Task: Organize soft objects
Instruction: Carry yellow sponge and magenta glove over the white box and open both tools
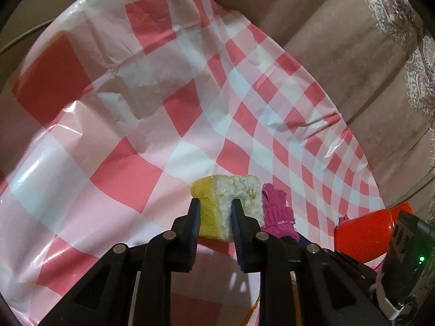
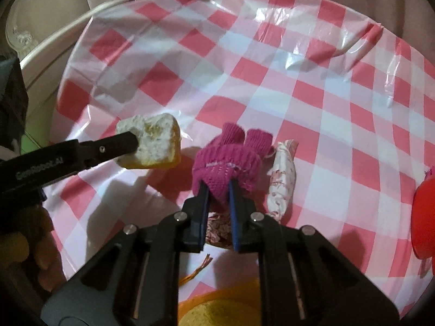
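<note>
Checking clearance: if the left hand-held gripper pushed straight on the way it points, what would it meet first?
Probably only the checked tablecloth: the left hand-held gripper, shut on the sponge, points down at bare cloth. Depth is unclear.

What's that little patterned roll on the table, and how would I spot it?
Start at the red-and-white checked tablecloth and find the magenta knitted glove held in the right claw. Just to its right lies the small rolled cloth, flat on the table. It alone is pale with a tiny reddish print, unlike the solid magenta glove or the yellow sponge.

Glossy pink-and-white checked tablecloth (image 1: 114, 125) — brown sofa (image 1: 339, 62) with patterned throw (image 1: 418, 62) behind, dim light.
</note>
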The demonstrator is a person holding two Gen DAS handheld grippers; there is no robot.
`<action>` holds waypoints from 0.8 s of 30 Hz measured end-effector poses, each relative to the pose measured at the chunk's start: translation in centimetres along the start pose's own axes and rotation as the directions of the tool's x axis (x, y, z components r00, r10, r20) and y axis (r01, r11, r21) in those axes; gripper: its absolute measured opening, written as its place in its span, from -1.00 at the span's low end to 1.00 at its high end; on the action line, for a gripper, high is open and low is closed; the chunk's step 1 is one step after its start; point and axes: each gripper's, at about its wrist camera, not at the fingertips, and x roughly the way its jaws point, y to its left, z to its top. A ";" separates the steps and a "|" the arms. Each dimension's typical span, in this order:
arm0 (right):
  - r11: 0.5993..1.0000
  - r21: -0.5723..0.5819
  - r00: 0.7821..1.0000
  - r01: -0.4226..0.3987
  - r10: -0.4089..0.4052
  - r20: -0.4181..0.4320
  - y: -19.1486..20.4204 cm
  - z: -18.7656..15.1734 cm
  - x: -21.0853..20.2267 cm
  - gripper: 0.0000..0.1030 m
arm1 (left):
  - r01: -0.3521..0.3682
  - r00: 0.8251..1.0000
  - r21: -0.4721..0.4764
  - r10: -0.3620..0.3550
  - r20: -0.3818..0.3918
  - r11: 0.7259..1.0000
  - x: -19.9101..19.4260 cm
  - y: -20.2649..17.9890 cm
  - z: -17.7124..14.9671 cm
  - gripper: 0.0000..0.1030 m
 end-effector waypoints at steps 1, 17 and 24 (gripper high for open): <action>1.000 0.009 1.000 -0.005 0.005 0.015 -0.2 0.0 -0.5 -0.69 | 0.003 1.000 0.002 -0.003 0.005 1.000 -0.2 0.0 0.0 -0.55; 0.995 0.091 0.987 -0.041 0.026 0.158 -2.3 -2.4 -8.4 -0.69 | 0.075 0.997 0.045 -0.076 0.018 0.996 -2.5 -2.4 -2.1 -0.55; 0.988 0.154 0.985 -0.023 -0.003 0.171 -3.9 -7.4 -12.6 -0.69 | 0.156 0.988 0.129 -0.154 -0.025 0.979 -3.8 -6.9 -5.3 -0.55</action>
